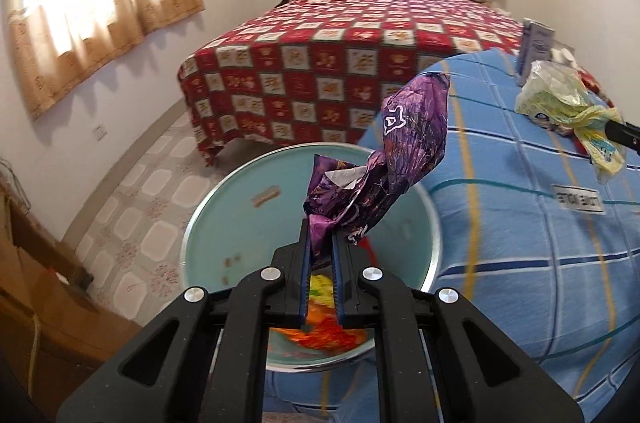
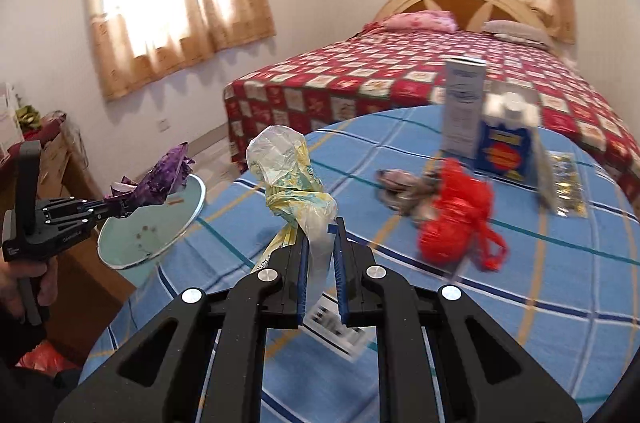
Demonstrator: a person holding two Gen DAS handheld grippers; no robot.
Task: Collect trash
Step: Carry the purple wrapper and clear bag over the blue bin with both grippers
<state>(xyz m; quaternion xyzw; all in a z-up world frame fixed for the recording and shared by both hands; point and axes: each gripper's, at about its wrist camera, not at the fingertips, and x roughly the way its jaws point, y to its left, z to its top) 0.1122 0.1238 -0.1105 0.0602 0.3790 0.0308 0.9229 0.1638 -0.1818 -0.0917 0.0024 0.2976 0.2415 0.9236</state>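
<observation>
My left gripper (image 1: 321, 243) is shut on a crumpled purple wrapper (image 1: 400, 159), held over the open light-green bin (image 1: 224, 199); orange and yellow trash lies inside the bin. In the right wrist view the same left gripper (image 2: 116, 209) holds the purple wrapper (image 2: 164, 179) above the bin (image 2: 160, 243) at the table's left edge. My right gripper (image 2: 322, 235) is shut on a crumpled yellow-and-clear plastic wrapper (image 2: 292, 175), lifted above the blue checked tablecloth (image 2: 520, 303). That yellow wrapper (image 1: 560, 103) also shows at the right of the left wrist view.
On the table lie a red net bag (image 2: 456, 219), a small crumpled grey wrapper (image 2: 400, 187), a white box (image 2: 464, 103), a blue-and-yellow box (image 2: 508, 143) and a clear sachet (image 2: 566, 183). A bed with a red checked cover (image 1: 320, 63) stands behind. Cardboard boxes (image 1: 36, 287) sit left.
</observation>
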